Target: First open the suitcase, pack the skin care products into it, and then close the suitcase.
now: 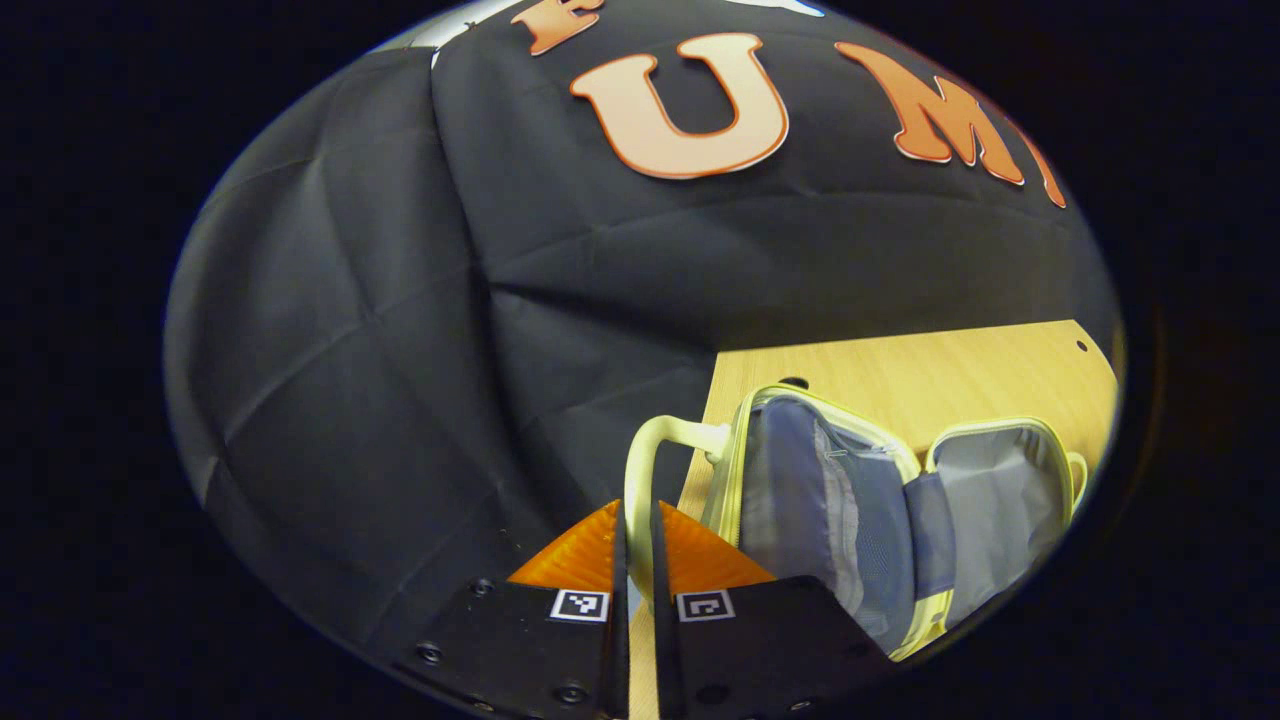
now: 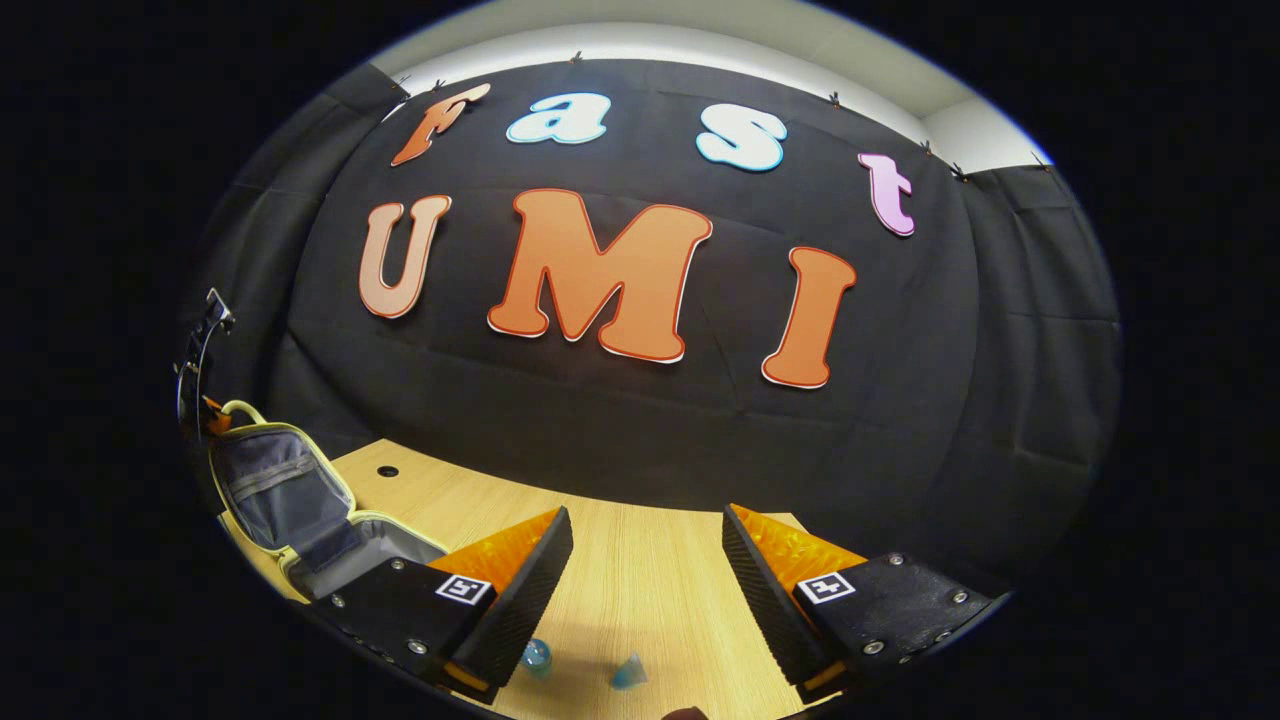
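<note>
left gripper view: my left gripper sat at 6 o'clock, orange fingers pinched nearly together on the pale yellow handle of the suitcase. the handle bar ran straight down through the thin gap between them, so both fingers were pressing on it. the suitcase lay open at 4 o'clock on the wooden table, both halves showing grey lining, yellow rim all round. the lid half nearest the handle stood tilted up; the other half lay further toward 3 o'clock. a small dark hole in the tabletop was just behind the lid.

right gripper view: my right gripper was at 6 o'clock, jaws wide, nothing between them, hovering over the table. two small blue skin care items were at the bottom edge, a round one just beside my left-hand finger and a cone-shaped one near it, apart from each other. too small to tell more. the open suitcase was at 8 o'clock, lid up, with the left gripper at its handle at 9 o'clock.
</note>
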Action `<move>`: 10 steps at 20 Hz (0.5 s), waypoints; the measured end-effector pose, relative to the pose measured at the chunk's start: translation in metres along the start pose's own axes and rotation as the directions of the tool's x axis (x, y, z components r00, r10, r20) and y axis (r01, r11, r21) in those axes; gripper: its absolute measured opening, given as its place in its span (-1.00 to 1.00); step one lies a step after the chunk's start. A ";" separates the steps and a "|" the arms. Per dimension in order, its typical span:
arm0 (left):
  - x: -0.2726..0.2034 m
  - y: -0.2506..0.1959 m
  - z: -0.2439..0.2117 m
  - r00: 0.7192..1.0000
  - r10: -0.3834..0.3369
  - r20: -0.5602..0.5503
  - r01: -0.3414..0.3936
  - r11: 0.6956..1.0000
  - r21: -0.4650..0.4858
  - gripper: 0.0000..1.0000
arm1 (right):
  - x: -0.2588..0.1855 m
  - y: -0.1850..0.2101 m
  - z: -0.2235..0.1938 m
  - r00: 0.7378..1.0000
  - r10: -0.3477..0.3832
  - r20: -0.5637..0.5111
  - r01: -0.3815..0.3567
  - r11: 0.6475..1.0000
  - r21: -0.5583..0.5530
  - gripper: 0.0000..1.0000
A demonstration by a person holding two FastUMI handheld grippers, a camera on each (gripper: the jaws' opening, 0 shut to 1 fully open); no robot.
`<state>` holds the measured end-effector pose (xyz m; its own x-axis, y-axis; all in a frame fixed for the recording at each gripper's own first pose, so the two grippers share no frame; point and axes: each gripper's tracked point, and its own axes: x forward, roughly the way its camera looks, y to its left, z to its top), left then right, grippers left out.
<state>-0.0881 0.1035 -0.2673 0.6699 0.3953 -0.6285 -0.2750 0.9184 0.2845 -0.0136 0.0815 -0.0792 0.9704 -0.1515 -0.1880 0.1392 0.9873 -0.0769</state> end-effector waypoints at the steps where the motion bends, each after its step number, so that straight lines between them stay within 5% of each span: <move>1: -0.001 0.000 0.000 1.000 -0.001 -0.023 0.000 1.000 -0.013 -0.79 | -0.001 0.003 -0.001 1.000 -0.002 -0.005 0.002 1.000 -0.002 0.91; 10: 0.000 -0.004 -0.023 0.988 -0.002 -0.157 -0.020 0.990 -0.138 -0.79 | -0.010 0.006 -0.005 0.999 -0.025 -0.030 0.025 1.000 -0.007 0.92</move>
<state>-0.1025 0.1004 -0.2850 0.5539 0.3914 -0.7349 -0.3808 0.9040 0.1944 -0.0236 0.0887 -0.0823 0.9603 -0.1773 -0.2153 0.1616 0.9829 -0.0886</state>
